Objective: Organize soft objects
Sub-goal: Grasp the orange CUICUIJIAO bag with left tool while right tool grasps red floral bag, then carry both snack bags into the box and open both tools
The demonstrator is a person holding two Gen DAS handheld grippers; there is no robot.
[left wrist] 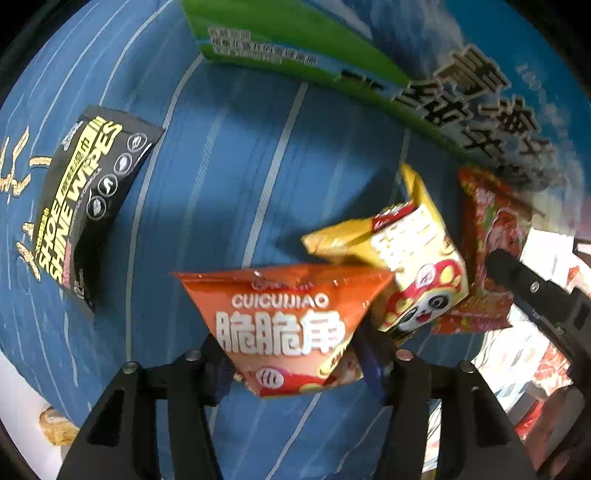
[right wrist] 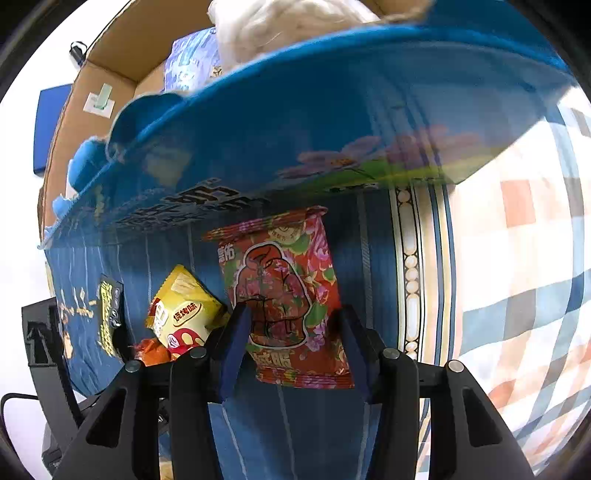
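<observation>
Your left gripper (left wrist: 291,354) was clenched on the orange triangular snack bag printed CUICUIJIAO (left wrist: 288,325), its two black fingers pressing the lower corners of the bag while the wide top edge stood free above the blue striped cloth (left wrist: 229,177). Just to the right of that bag, the yellow puffed snack packet with a panda face (left wrist: 410,266) sat tilted, its corner touching or overlapping the orange bag's upper right edge; the blur there made it hard to tell which.

Your right gripper (right wrist: 295,347) was closed around the red floral-print snack packet (right wrist: 284,291), the blue-padded fingers (right wrist: 232,343) squeezing its lower half from both sides, with the packet upright and its crimped top pointing toward the big blue printed box (right wrist: 332,122) that loomed just above it. In the left wrist view you could see the same red packet (left wrist: 495,251) beside the yellow one, with a black finger of the right gripper (left wrist: 535,291) against its right side.

The black flat pouch labelled SHOE SHINE WIPES (left wrist: 88,206) lay flat on the cloth, well apart from the three snack bags, toward the left. From the right wrist view the yellow packet (right wrist: 184,310) and a sliver of the orange bag (right wrist: 153,352) showed to the left of your held packet. A brown cardboard box (right wrist: 122,59) stood behind the blue box, with a white fluffy bundle (right wrist: 280,22) resting above its rim. A checked plaid fabric (right wrist: 528,266) spread out to the right of the striped cloth.
</observation>
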